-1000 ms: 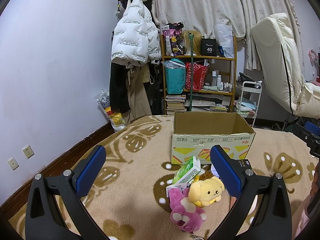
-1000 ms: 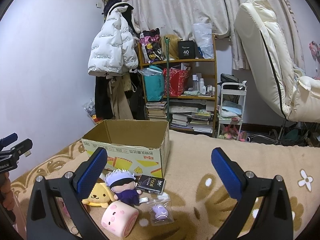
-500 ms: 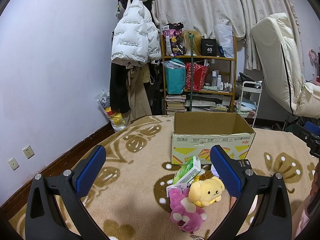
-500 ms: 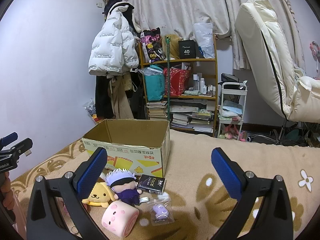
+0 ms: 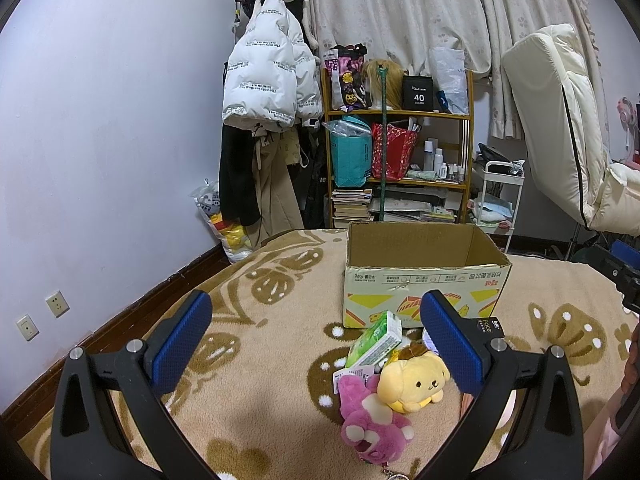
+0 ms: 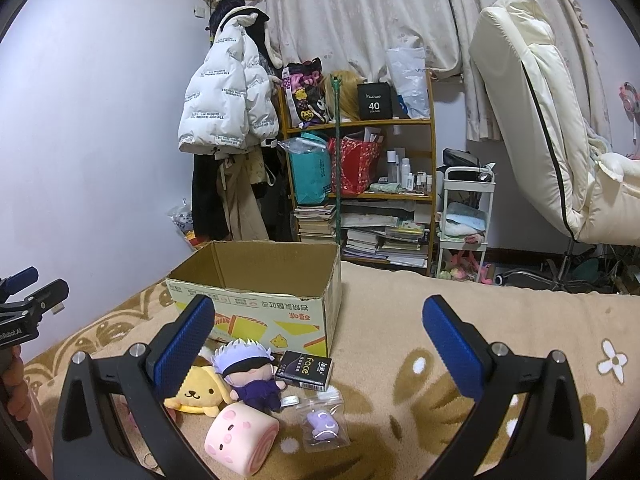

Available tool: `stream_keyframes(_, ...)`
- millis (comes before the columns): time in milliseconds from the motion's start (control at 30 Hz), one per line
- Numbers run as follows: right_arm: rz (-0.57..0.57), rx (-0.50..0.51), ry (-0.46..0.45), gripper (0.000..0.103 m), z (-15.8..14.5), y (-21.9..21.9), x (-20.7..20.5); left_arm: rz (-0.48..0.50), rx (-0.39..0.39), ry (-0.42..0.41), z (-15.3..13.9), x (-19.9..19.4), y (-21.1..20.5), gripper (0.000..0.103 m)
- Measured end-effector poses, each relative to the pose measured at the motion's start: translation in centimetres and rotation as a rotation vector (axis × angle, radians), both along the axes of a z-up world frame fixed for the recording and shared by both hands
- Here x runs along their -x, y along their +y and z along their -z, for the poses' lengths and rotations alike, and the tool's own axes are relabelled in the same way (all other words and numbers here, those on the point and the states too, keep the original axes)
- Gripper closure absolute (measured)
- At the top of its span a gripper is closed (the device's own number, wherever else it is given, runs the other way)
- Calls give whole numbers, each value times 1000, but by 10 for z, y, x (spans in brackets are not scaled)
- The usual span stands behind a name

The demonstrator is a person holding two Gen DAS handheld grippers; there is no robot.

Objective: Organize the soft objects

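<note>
Hovering wide apart, both hand-held grippers (image 5: 316, 340) (image 6: 318, 344) face plush toys (image 6: 248, 372).

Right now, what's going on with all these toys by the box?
A person holds a two-finger gripper in each hand, both open and empty, above a blanket. The left gripper faces a yellow dog plush and pink bear plush; the right gripper a pink roll plush. Nothing shows inside the cardboard box.

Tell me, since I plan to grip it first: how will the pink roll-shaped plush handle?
The pink roll plush looks soft, so the pads would probably sink in. It seems light for its size. Lying on its curved side on the blanket, it may roll if nudged, though the fuzzy pile should slow it.
</note>
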State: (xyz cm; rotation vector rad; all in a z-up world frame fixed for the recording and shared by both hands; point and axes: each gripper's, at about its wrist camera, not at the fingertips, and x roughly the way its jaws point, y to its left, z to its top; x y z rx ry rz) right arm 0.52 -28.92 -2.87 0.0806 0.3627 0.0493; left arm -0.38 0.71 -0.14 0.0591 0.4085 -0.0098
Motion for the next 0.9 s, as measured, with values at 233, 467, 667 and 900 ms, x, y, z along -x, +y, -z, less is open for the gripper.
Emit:
stream_keyframes(233,-1,-2,0,0,-1,0,0,0,-1,2,1,0,0,1)
stream_keyframes(467,-1,-4,-2,0,1,-1,1,-8,-2,19,6,-4,2,1)
stream_keyframes(667,-4,-4,9,0,2,-1,-1,-35,-2,101,12,-18,6,1)
stream_keyframes(900,-20,21,84,0,5,14,-17,-54,26,204,24,-37,12,1)
